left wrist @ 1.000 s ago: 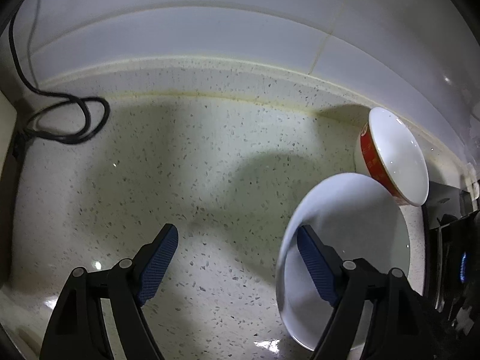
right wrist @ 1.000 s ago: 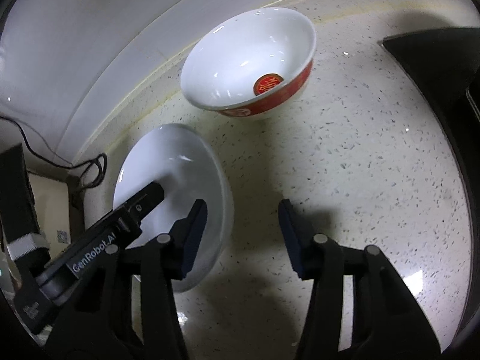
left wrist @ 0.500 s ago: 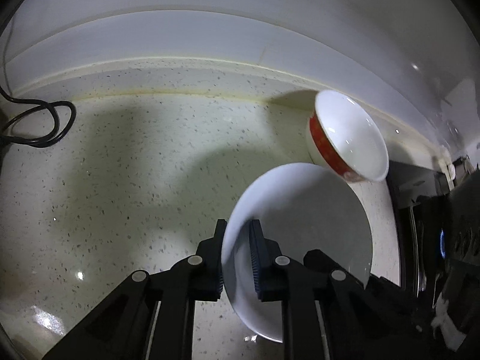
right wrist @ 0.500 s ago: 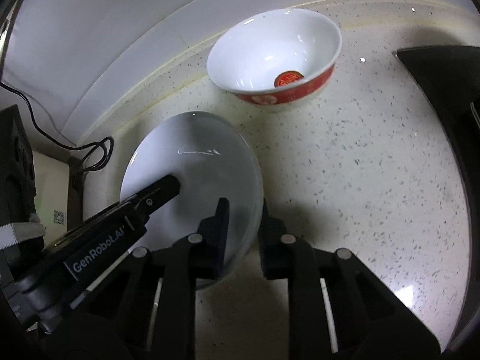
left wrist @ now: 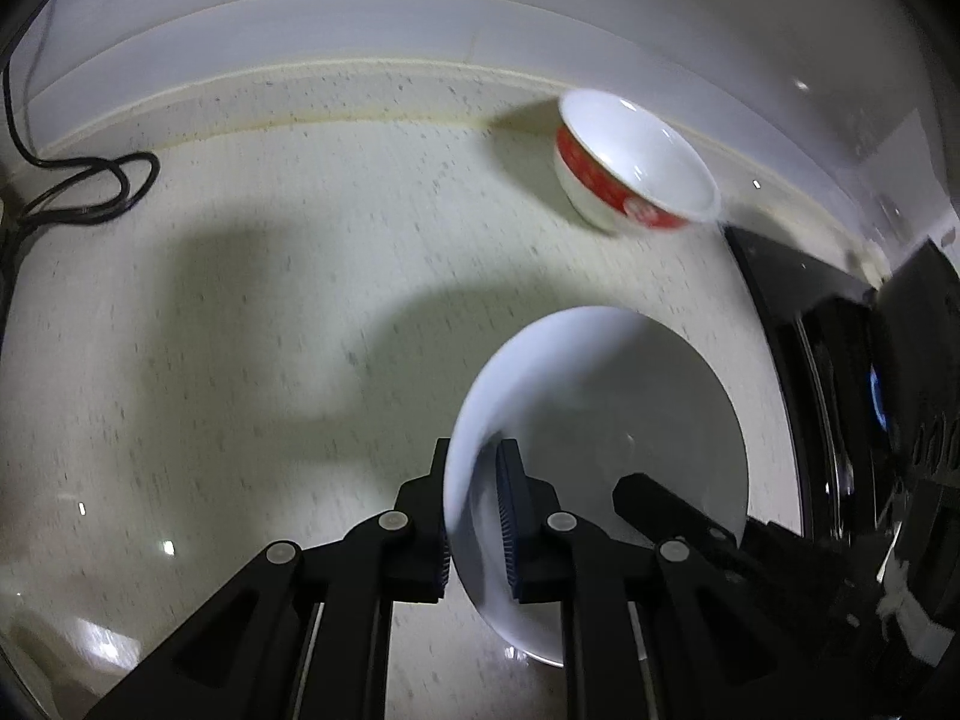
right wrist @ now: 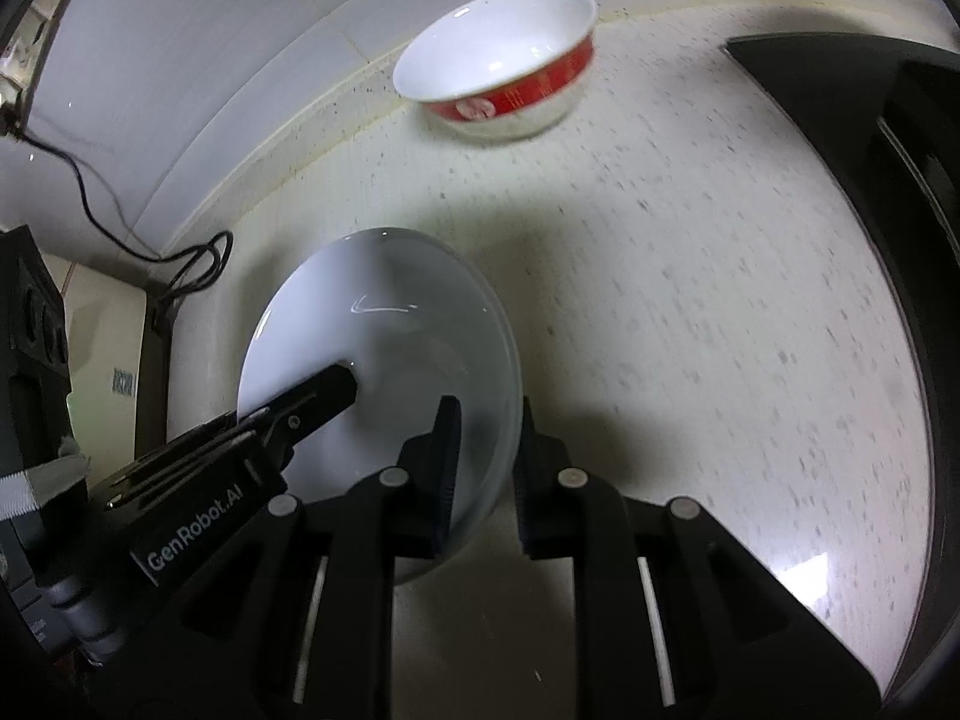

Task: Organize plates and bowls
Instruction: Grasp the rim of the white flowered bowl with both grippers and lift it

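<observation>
**Plate gripped on both rims, nothing sorted yet**

I've got my left gripper and right gripper each clamped on the white plate, fingers narrow on opposite rims. The plate sits low centre over the table. Red-banded bowl stands apart at 1 o'clock by the wall. Placing both still left, I'd judge.

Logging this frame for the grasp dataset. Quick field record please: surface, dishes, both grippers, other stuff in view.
surface: speckled countertop against a white wall
plate: white plate, gripped at opposite rims
bowl: red-banded white bowl, upright near the wall, apart from the plate
left gripper: shut on the plate's left rim
right gripper: shut on the plate's right rim
other: black cable coiled at far left; dark stovetop at right
</observation>
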A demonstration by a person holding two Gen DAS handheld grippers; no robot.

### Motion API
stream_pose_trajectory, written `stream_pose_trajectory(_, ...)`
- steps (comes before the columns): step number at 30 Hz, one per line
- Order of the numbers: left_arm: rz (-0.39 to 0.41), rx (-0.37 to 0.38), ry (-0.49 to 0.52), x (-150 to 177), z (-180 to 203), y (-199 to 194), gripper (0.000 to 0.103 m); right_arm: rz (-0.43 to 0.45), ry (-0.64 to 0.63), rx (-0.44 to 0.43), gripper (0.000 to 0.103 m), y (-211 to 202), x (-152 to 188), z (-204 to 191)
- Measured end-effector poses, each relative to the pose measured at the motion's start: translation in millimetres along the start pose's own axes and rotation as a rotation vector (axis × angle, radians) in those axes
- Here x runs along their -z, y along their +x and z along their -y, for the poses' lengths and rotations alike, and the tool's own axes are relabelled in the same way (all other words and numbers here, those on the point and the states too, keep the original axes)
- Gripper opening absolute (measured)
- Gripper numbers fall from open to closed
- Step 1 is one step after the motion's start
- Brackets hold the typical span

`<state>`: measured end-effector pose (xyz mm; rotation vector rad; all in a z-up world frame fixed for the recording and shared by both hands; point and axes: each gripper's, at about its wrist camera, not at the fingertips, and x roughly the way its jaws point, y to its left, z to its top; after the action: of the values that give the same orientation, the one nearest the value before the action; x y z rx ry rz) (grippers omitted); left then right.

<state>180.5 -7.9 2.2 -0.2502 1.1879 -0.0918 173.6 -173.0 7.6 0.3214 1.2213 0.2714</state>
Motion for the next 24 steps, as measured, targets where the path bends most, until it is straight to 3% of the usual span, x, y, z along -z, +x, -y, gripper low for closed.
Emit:
stream_pose_trajectory(11, -0.025, 0.014, 0.113, 64, 33, -20, 0.014, -0.018, 0.014, 0.007, 0.019, -32, 52, 27)
stream_pose_trajectory(24, 0.005, 0.006, 0.170, 100, 48, -44, 0.014, -0.038, 0.020, -0.025, 0.019, -59, 98, 40)
